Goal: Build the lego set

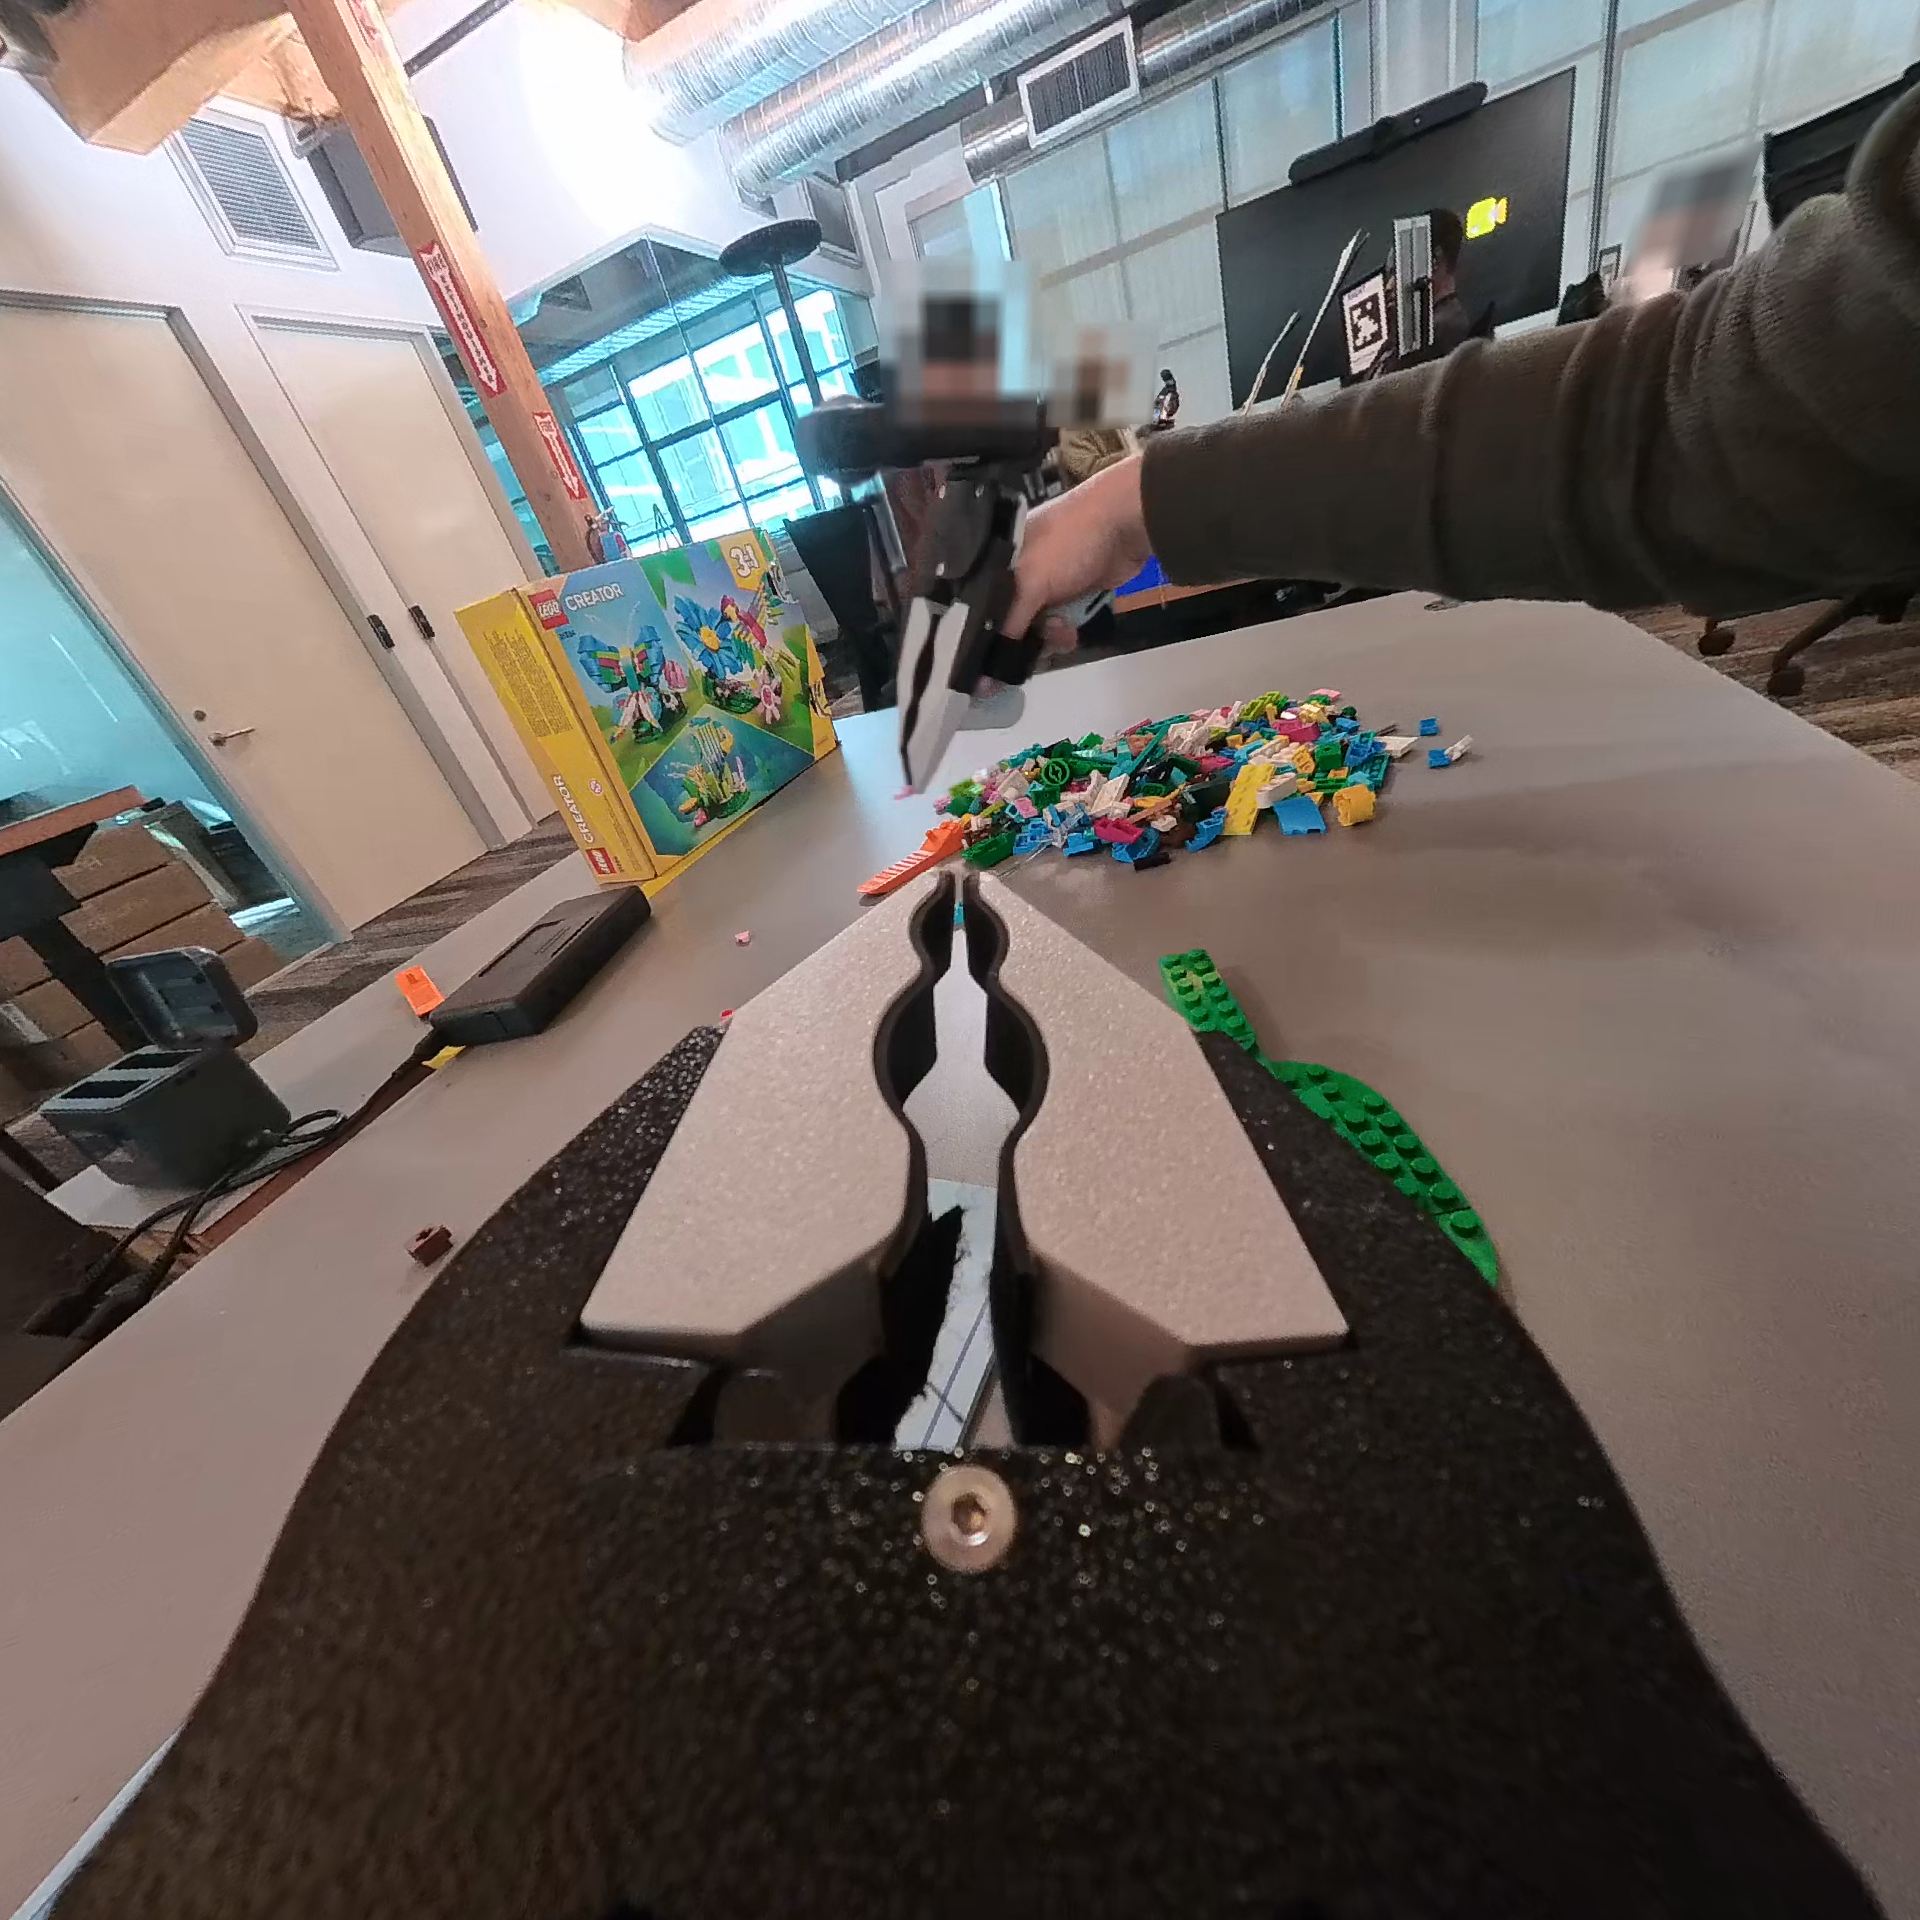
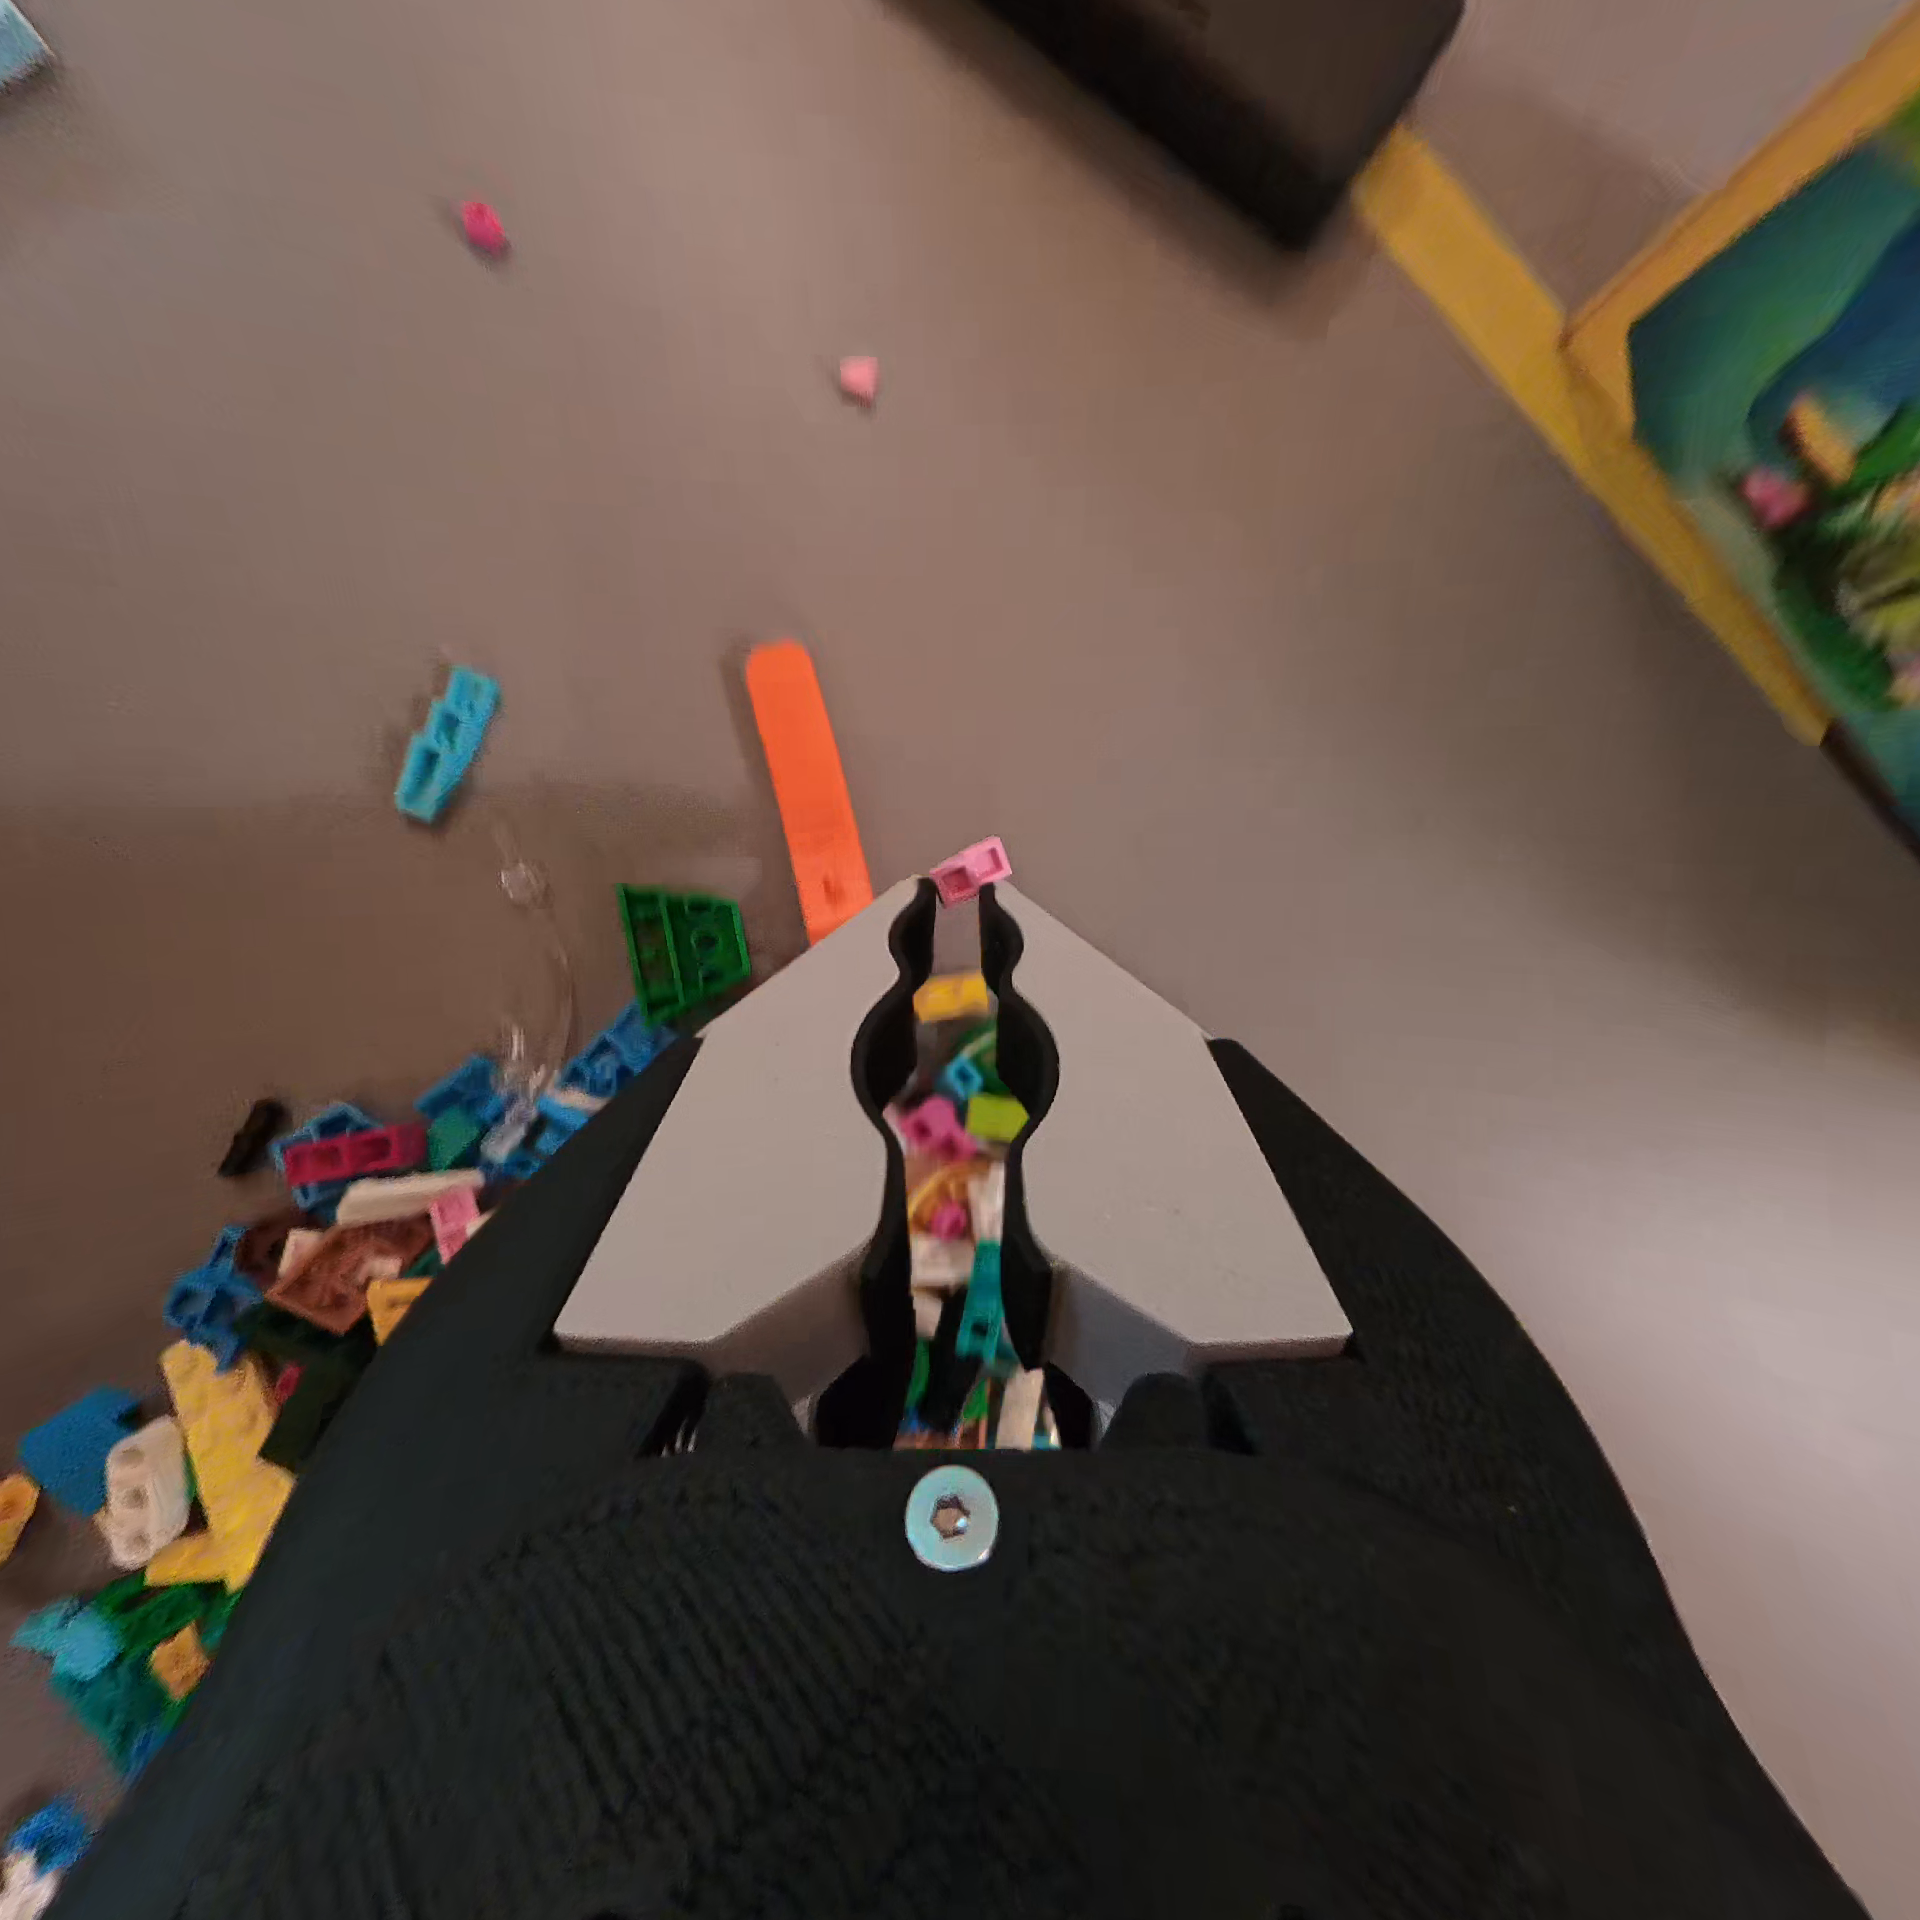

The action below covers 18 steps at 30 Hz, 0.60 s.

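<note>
My right gripper (image 2: pixel 961 888) is shut on a small pink brick (image 2: pixel 971 868) at its fingertips and holds it above the table beside the pile of loose bricks (image 2: pixel 312 1247). In the left wrist view the right gripper (image 1: pixel 914 774) points down at the left edge of the pile (image 1: pixel 1174 774), with the pink brick (image 1: pixel 904 792) at its tip. My left gripper (image 1: pixel 961 894) is shut, low over the grey table (image 1: pixel 1558 1039), with nothing clearly in it. A green plate assembly (image 1: pixel 1351 1112) lies flat just right of it, partly hidden by the gripper body.
An orange brick separator (image 1: pixel 909 857) (image 2: pixel 805 790) lies at the pile's near-left edge. The set's yellow box (image 1: pixel 665 696) (image 2: pixel 1766 416) stands at the back left, a black power adapter (image 1: pixel 540 971) beside it. Two stray pink pieces (image 2: pixel 481 223) (image 2: pixel 858 376) and a brown one (image 1: pixel 429 1243) lie loose. Left tips to right tips: about 30 cm.
</note>
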### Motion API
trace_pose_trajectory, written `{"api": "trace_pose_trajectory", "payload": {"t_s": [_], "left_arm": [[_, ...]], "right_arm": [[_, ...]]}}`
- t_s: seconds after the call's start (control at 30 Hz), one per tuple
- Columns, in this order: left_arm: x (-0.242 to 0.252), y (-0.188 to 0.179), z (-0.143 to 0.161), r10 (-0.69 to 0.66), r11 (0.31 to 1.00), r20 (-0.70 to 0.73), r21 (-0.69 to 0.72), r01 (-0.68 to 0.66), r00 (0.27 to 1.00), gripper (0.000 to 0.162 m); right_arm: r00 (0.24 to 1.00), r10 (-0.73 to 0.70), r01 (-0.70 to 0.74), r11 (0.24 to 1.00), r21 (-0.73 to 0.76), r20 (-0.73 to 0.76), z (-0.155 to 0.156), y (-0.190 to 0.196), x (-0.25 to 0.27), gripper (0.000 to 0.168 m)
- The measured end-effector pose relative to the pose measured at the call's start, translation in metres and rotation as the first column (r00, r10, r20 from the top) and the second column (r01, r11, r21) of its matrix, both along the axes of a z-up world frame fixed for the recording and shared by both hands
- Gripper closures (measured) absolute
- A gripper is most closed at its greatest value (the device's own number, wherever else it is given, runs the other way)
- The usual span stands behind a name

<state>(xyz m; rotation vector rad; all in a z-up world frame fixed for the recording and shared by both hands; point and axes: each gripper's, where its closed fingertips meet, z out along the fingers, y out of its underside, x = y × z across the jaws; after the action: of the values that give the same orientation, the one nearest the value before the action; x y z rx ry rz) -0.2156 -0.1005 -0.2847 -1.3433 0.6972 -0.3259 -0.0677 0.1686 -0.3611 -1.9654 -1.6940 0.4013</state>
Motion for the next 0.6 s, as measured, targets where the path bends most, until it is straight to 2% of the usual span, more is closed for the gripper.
{"api": "trace_pose_trajectory", "payload": {"t_s": [0.13,0.23,0.43,0.6], "left_arm": [[0.0,0.0,0.0,0.0,1.0,-0.003,0.002,0.0,1.0,0.162],[0.0,0.0,0.0,0.0,1.0,-0.004,0.004,0.0,1.0,0.162],[0.001,-0.001,0.0,-0.001,1.0,-0.008,0.006,0.001,1.0,0.162],[0.001,-0.001,0.0,-0.002,1.0,-0.01,0.008,0.002,1.0,0.162]], "right_arm": [[0.996,0.085,-0.083,0.995,0.058,-0.035,0.006,-0.001,-0.043,0.161],[0.99,0.141,-0.141,0.988,0.064,0.006,-0.005,-0.001,-0.071,0.161],[0.979,0.193,-0.197,0.978,0.073,0.065,-0.023,0.004,-0.099,0.161],[0.97,0.22,-0.227,0.971,0.068,0.098,-0.03,0.0,-0.11,0.15]]}}
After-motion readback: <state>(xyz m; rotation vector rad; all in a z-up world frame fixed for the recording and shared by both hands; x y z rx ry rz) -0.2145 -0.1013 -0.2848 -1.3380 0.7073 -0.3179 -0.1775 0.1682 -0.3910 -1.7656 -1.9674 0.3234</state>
